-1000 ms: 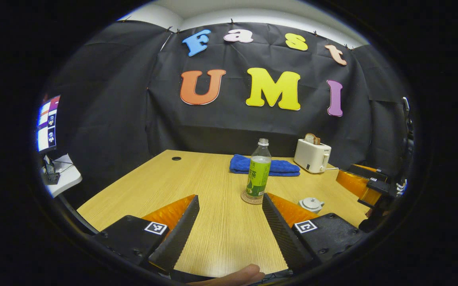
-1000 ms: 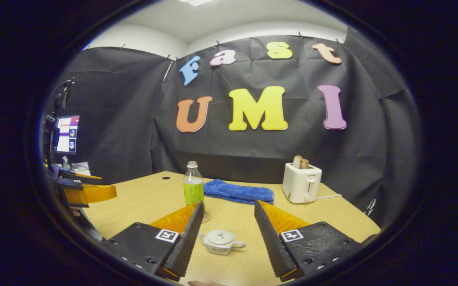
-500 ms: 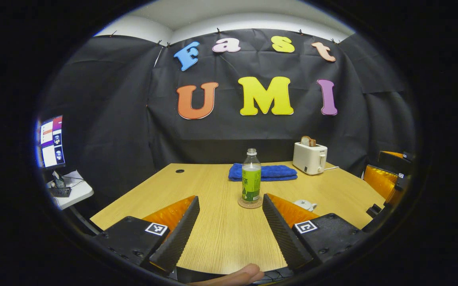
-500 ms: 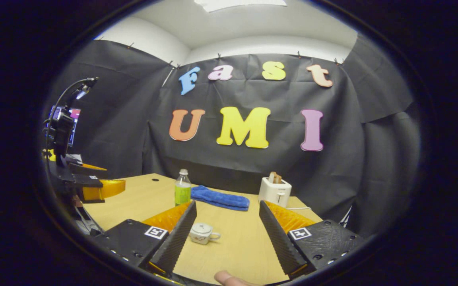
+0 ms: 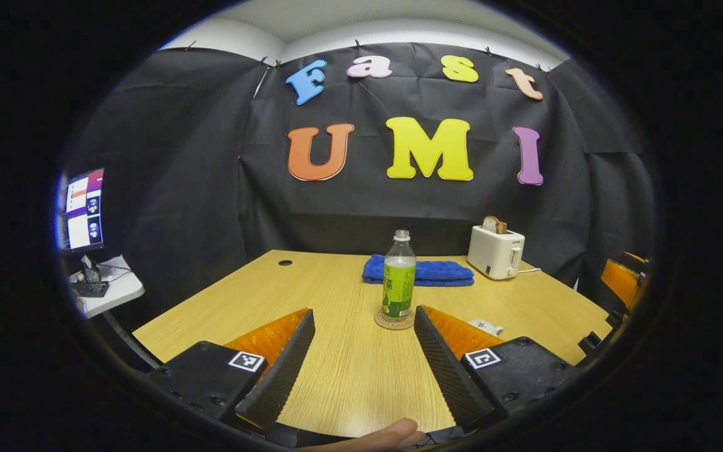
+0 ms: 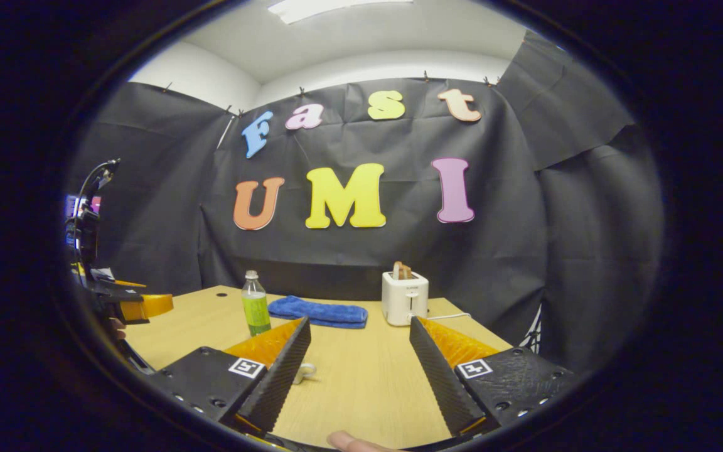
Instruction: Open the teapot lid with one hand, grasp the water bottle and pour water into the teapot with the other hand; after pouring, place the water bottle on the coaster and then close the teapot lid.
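A clear water bottle (image 5: 398, 276) with a green label stands upright on a round coaster (image 5: 394, 321) at the middle of the wooden table (image 5: 349, 376). My left gripper (image 5: 363, 312) is open, held short of the bottle with nothing between its fingers. A small white teapot (image 5: 486, 326) peeks out behind its right finger. In the right gripper view the bottle (image 6: 255, 311) stands to the left, and only the handle of the teapot (image 6: 305, 371) shows past the left finger. My right gripper (image 6: 359, 321) is open and holds nothing.
A blue towel (image 5: 418, 271) and a white toaster (image 5: 495, 251) with bread sit at the back of the table. A monitor and a small side table (image 5: 95, 282) stand to the left. The left gripper (image 6: 135, 306) appears at the left edge of the right gripper view.
My right gripper has drawn back and turned right, so the teapot slipped behind its left finger. The bottle and toaster look smaller there. My left gripper shifted only slightly.
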Motion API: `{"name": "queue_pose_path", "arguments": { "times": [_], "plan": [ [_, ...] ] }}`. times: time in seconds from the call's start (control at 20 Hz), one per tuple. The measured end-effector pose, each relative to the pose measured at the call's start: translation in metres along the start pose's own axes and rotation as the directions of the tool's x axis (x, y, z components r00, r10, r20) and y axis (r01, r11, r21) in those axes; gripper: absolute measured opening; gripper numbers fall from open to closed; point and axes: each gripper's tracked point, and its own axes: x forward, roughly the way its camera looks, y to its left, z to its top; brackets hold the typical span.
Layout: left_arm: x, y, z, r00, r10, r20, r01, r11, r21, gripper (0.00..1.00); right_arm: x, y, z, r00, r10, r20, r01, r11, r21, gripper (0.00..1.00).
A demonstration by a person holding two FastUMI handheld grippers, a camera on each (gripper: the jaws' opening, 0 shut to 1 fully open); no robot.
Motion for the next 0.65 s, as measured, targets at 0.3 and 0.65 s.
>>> {"name": "queue_pose_path", "arguments": {
  "times": [0.3, 0.65],
  "plan": [
    [-0.008, 0.001, 0.009, 1.0, 0.008, 0.026, -0.008, 1.0, 0.001, 0.99, -0.008, 0.013, 0.001, 1.0, 0.017, 0.012, -0.017, 1.0, -0.02, 0.95],
    [-0.012, 0.007, 0.014, 0.999, 0.024, 0.038, -0.024, 1.0, -0.008, 0.99, -0.003, 0.021, -0.01, 0.999, 0.036, -0.007, -0.036, 0.999, -0.019, 0.95]
  ]
}}
